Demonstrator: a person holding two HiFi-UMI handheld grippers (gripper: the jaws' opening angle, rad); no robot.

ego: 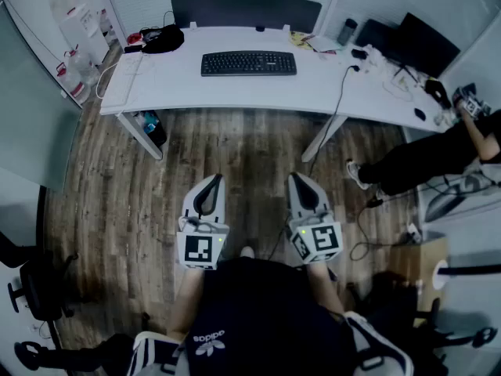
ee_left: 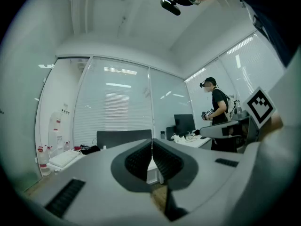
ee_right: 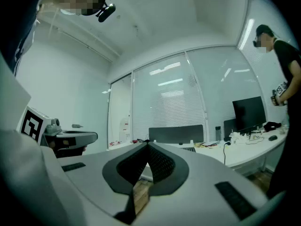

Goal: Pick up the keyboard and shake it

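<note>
Standing back from the desk (ego: 235,92), you hold both grippers level over the wood floor (ego: 235,155), side by side with a gap between them. Your left gripper (ego: 216,178) has its jaws pressed together with nothing between them; in the left gripper view the ribbed pads (ee_left: 140,160) meet along one line. Your right gripper (ego: 297,177) is the same: jaws together, empty. Each gripper's marker cube (ego: 197,251) faces up at you, close to your body.

The keyboard (ego: 249,63) lies flat on the desk, well ahead of both grippers and untouched. Its long side runs parallel to the desk's front edge, roughly in line with the gap between your grippers. A dark panel (ego: 246,10) stands along the far edge behind it. To the keyboard's left, a black bag (ego: 163,39) sits near the far corner. To its right are a bottle (ego: 346,31) and, further along, a monitor (ego: 427,41). A black cable (ego: 338,104) hangs off the desk's front edge towards the floor. Another person (ego: 438,153) is at the desk's right end. Water jugs (ego: 78,30) stand by the left wall, and a chair (ego: 35,288) sits at your lower left.
</note>
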